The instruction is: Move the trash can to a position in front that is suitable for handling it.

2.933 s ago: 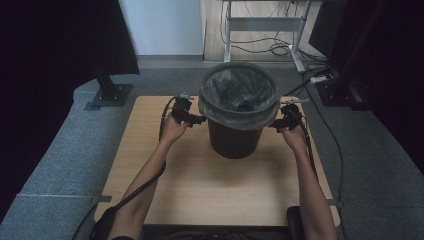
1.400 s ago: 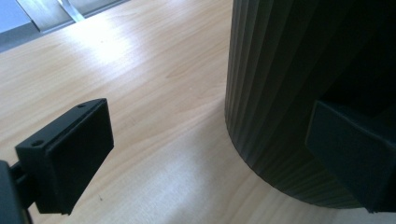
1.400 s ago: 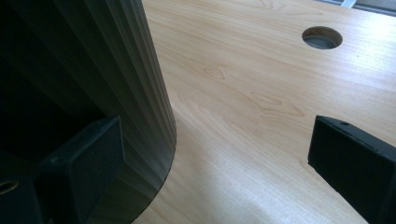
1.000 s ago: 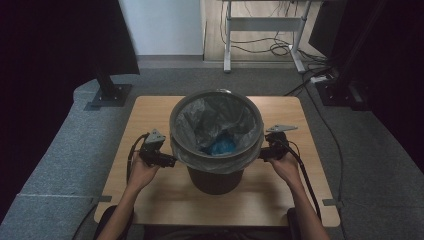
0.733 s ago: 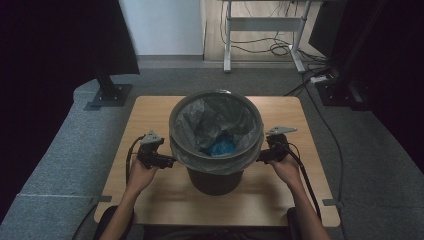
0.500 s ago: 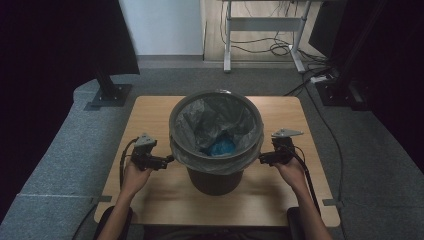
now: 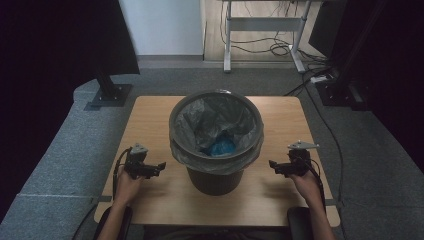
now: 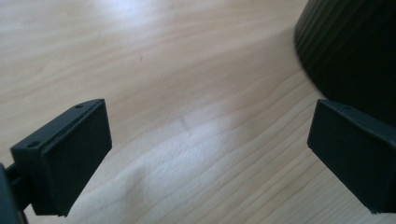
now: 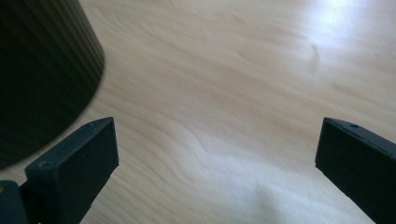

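High view, item one: bin [image 7: 216, 175], dark, ribbed, lined with a grey bag [image 7: 200, 117], standing near the middle of your bench [image 7: 150, 115], toward your edge. Something blue [image 7: 221, 148] lies at the bottom of the bag; what it is cannot be told.

Item two: your left gripper [image 7: 156, 168], just beside the bin on its left, apart from it, pointing at its wall. In the left gripper view the jaws stand wide with bare bench between them and the bin wall [image 8: 355, 51] past the right-hand jaw. Holding nothing.

Item three: your right gripper [image 7: 275, 166], on the bin's other side, near but apart, pointing inward. In the right gripper view the jaws stand wide over bare bench, the bin wall [image 9: 42, 70] at the left. Holding nothing.

Risks, as judged: the bin is tall and sits close to your edge, so an uneven push from one side could tip it or slide it off toward you. The bag's overhang [image 7: 210, 162] is loose; a jaw catching it could pull the liner out of the rim. Each trailing cable could snag on the bench edge.
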